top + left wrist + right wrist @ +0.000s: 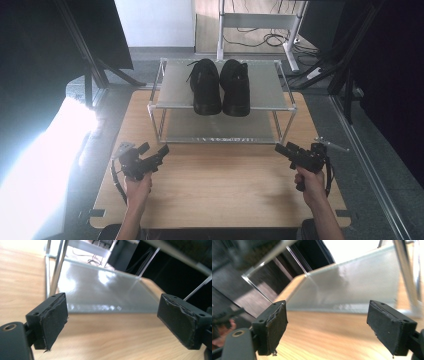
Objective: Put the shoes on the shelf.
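Observation:
Two black shoes (220,86) stand side by side on the top shelf of a metal shoe rack (175,106) at the back of the wooden table (220,190). My left gripper (162,150) hovers over the table in front of the rack's left leg, jaws wide apart and empty. In the left gripper view its pads (53,318) frame the rack's lower shelf (100,290). My right gripper (280,148) is held in front of the rack's right leg, also open with nothing in it. Its pads (388,323) face the lower shelf (352,287) over bare wood.
A bright glare (45,165) washes out the floor left of the table. Dark stands and panels (100,60) flank the rack, and a white desk frame with cables (260,25) stands behind it. The rack's thin upright legs (56,267) rise close ahead of the left jaws.

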Available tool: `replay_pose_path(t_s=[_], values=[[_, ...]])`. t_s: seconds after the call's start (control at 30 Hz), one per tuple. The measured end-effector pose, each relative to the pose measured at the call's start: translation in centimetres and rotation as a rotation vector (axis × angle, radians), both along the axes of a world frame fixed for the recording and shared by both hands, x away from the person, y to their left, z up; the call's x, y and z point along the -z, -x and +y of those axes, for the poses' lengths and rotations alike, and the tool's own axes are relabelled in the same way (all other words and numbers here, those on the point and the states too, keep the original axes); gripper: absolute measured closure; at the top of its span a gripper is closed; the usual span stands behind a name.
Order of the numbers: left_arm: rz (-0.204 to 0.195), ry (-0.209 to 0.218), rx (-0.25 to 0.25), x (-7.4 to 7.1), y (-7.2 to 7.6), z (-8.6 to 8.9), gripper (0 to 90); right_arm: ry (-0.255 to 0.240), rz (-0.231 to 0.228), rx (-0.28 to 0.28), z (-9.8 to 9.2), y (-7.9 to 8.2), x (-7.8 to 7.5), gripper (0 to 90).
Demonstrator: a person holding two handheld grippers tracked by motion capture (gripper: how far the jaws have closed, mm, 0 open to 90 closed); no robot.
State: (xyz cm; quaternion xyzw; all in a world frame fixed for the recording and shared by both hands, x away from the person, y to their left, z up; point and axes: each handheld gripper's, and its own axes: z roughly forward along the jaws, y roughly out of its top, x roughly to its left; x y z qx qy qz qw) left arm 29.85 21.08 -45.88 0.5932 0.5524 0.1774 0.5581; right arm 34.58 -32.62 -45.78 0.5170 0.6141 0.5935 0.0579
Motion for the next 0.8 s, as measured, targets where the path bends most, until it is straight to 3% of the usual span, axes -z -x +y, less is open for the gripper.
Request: replay_pose_path(t_s=[0.03, 0.1, 0.13, 0.17, 0.2, 0.3, 0.33, 0.37, 0.43, 0.5, 0.53, 0.57, 0.6, 0.63, 0.67, 0.7, 0.8], values=[[0.004, -0.017, 0.001, 0.2, 0.2, 0.0, 9.2, 0.000, 0.000, 0.000, 0.0, 0.0, 0.0, 16.0], [0.018, -0.070, 0.007, 0.6, 0.7, 0.0, 8.6, 0.067, 0.003, 0.000, -0.3, 0.7, 0.6, 14.0], [0.023, -0.095, 0.011, 0.9, 0.9, -0.1, 8.6, 0.067, 0.003, 0.000, -0.3, 0.7, 0.6, 14.0], [0.036, -0.142, 0.018, 1.3, 1.4, -0.4, 8.5, 0.124, 0.008, -0.005, -0.4, 1.1, 0.9, 13.6], [0.036, -0.142, 0.018, 1.3, 1.4, -0.4, 8.4, 0.145, 0.008, -0.004, -0.4, 1.3, 1.0, 13.4], [0.070, -0.197, 0.031, 2.1, 1.9, -0.8, 8.1, 0.207, 0.006, -0.002, -0.3, 1.7, 1.2, 13.0], [0.091, -0.211, 0.039, 2.5, 2.0, -0.9, 8.1, 0.273, 0.015, 0.004, -0.2, 2.2, 1.5, 11.4], [0.113, -0.220, 0.051, 2.8, 2.1, -1.1, 8.0, 0.307, 0.019, 0.003, -0.1, 2.3, 1.7, 10.7], [0.156, -0.251, 0.064, 3.4, 2.2, -1.3, 7.9, 0.329, 0.020, 0.002, 0.0, 2.4, 1.8, 9.9], [0.204, -0.308, 0.076, 4.2, 2.4, -1.7, 7.7, 0.394, 0.029, -0.013, 0.4, 2.7, 2.3, 9.0], [0.215, -0.323, 0.083, 4.3, 2.4, -1.8, 7.4, 0.450, 0.033, -0.022, 0.7, 2.9, 2.6, 8.6], [0.228, -0.343, 0.086, 4.5, 2.4, -1.9, 7.4, 0.450, 0.033, -0.022, 0.7, 2.9, 2.6, 8.6], [0.238, -0.360, 0.091, 4.6, 2.4, -2.1, 7.4, 0.481, 0.033, -0.027, 0.9, 3.0, 2.8, 8.3], [0.250, -0.398, 0.089, 4.6, 2.4, -2.4, 7.4, 0.540, 0.038, -0.044, 1.4, 3.1, 3.2, 7.8], [0.250, -0.398, 0.089, 4.6, 2.4, -2.4, 7.4, 0.540, 0.038, -0.044, 1.4, 3.1, 3.2, 7.8], [0.255, -0.424, 0.095, 4.7, 2.4, -2.7, 7.4, 0.552, 0.042, -0.050, 1.6, 3.2, 3.3, 7.7], [0.279, -0.474, 0.114, 5.0, 2.2, -3.4, 7.1, 0.628, 0.048, -0.101, 2.9, 3.4, 3.8, 6.6]])
